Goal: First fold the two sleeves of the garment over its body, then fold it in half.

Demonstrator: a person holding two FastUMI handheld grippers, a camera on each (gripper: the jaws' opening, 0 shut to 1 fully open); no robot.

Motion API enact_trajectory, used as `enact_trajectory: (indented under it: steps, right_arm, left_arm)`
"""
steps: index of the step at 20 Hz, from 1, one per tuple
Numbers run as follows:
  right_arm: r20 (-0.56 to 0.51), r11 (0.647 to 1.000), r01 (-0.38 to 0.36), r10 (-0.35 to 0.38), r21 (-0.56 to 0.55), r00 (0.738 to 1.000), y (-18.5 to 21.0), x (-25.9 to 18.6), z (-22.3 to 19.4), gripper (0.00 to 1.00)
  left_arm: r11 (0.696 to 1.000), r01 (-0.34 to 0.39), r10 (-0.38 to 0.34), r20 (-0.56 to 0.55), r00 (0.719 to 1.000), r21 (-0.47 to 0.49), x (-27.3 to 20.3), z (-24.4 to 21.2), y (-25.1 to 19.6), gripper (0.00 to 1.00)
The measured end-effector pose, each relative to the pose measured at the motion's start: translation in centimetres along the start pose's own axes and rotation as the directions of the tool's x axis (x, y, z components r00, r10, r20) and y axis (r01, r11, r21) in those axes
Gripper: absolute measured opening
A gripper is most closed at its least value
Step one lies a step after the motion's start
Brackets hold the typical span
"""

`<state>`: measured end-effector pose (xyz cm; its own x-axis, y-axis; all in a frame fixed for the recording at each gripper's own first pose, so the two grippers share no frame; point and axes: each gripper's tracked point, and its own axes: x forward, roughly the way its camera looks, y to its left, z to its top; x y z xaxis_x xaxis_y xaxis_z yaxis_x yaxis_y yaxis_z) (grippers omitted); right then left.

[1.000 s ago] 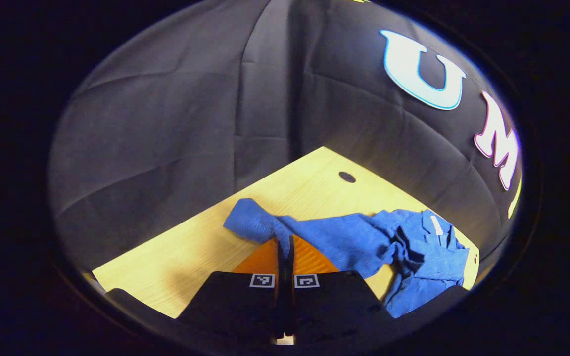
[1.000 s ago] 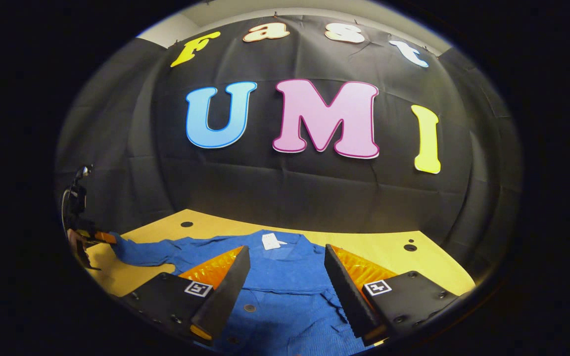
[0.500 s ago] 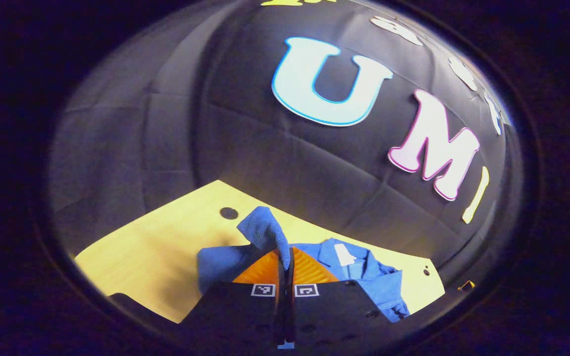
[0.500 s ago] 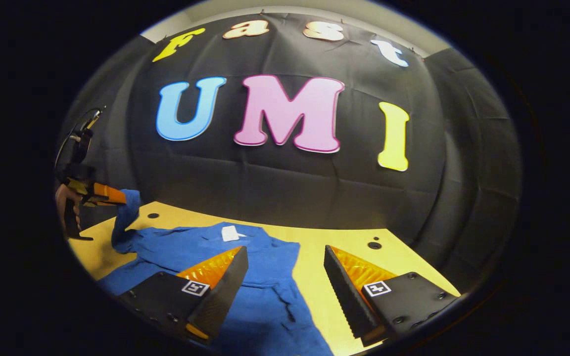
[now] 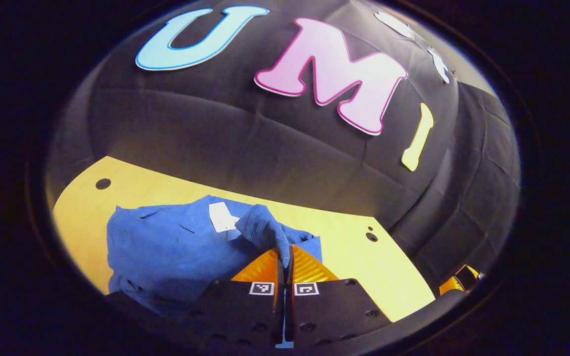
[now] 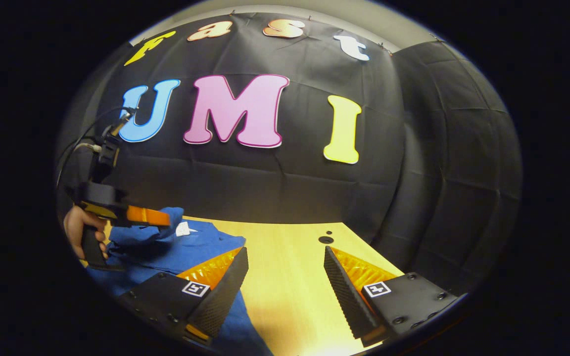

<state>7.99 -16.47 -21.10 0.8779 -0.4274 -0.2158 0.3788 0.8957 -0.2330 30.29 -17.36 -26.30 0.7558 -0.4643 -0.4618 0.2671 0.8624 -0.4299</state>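
A blue garment with a white neck tag lies on the yellow table. My left gripper is shut on the blue sleeve's cuff and holds it raised above the garment's body. In the right gripper view that same left gripper hangs over the garment at the left, held by a hand, with the cuff in its fingers. My right gripper stands open above bare table, with the garment's edge under its left finger.
The table has small round holes near its far edge. The black cloth wall stands close behind the table. The table's right part lies bare of cloth.
My left gripper has swung right, carrying the sleeve cuff from the table's left side to over the garment's body. My right gripper has shifted right, off the garment, staying open.
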Motion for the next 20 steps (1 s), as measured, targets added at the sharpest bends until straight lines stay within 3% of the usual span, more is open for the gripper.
enact_trajectory:
  steps: [2,4,6,9,14,17,20]
  right_arm:
    - [-0.025,1.000,0.014,-0.013,0.027,1.000,-1.7,0.1,-1.2,0.95]
    - [-0.029,0.999,0.025,-0.024,0.034,0.999,-2.2,-0.3,-1.6,0.97]
    - [-0.033,0.999,0.027,-0.026,0.033,0.999,-2.3,-0.9,-2.2,0.96]
    - [-0.067,0.999,0.017,-0.014,0.045,0.998,-1.2,-2.2,-3.9,0.97]
    - [-0.107,0.999,-0.013,0.018,0.050,0.994,1.4,-4.7,-5.3,0.97]
    - [-0.171,0.998,-0.036,0.044,0.053,0.984,2.9,-6.4,-7.2,0.97]
    - [-0.284,0.999,-0.030,0.035,0.022,0.958,2.9,-8.5,-10.4,0.97]
  left_arm:
    - [0.999,-0.005,0.010,-0.116,0.993,0.039,0.8,-3.2,-1.3,0.10]
    - [0.997,0.006,0.006,-0.139,0.990,0.082,0.8,-4.8,-2.4,0.46]
    - [0.992,0.007,0.005,-0.095,0.995,0.126,0.7,-4.2,-3.0,0.86]
    - [0.986,0.027,-0.021,-0.033,0.999,0.163,-0.8,-3.1,-3.4,0.85]
    - [0.987,0.032,-0.038,0.039,0.999,0.158,-7.6,-1.8,-1.1,0.85]
    - [0.986,-0.019,0.011,0.044,0.999,0.165,-14.1,-3.2,2.9,0.84]
    - [0.981,-0.101,0.108,-0.036,0.993,0.166,-20.9,-7.8,8.2,0.85]
